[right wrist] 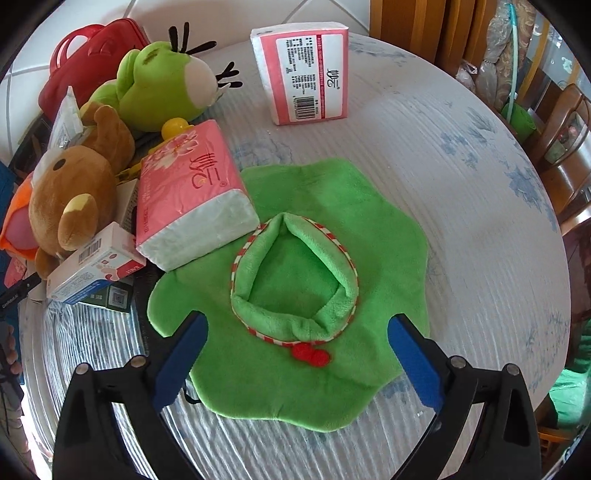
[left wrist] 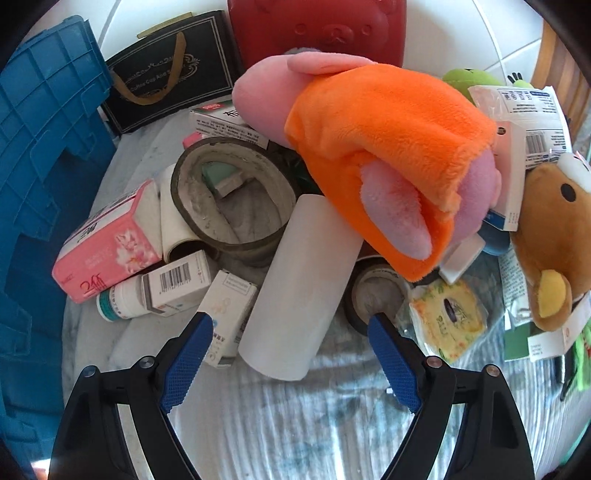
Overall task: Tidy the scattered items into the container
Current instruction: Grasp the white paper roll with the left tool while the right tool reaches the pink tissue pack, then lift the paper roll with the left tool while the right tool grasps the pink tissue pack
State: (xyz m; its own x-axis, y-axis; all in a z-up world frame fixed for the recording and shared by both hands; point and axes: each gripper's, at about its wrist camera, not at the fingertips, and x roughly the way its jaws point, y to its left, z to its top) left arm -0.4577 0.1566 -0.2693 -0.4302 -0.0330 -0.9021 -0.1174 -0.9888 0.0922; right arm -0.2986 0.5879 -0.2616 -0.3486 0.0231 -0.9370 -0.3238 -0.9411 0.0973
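We find the left gripper (left wrist: 291,321) spread wide and holding nothing, poised over the near end of a white cylinder (left wrist: 299,284) that lies on its side among the clutter. The blue crate (left wrist: 48,147) stands at the left edge of the table, beside the pile; its interior is not visible to us, so we cannot state its contents. A black gift bag (left wrist: 166,70) and a red case (left wrist: 317,29) stand at the far side. A large roll of tape (left wrist: 236,195) lies flat, and inside its ring we see a small green-and-white item. A pink tissue pack (left wrist: 107,243), a barcoded box (left wrist: 177,280) and a small white box (left wrist: 229,314) lie left of the cylinder. An orange and pink plush (left wrist: 380,147) rests on top of the heap, with a brown plush bear (left wrist: 546,240) to its right.

The right gripper (right wrist: 297,328) is likewise spread and empty, with a green plush hat (right wrist: 295,273) lying flat on the tablecloth (right wrist: 461,184) between its fingers. A pink tissue pack (right wrist: 192,192) overlaps the hat's left brim. A second tissue pack (right wrist: 303,74) stands apart at the far side. A green plush (right wrist: 166,88) sits beyond the bear.
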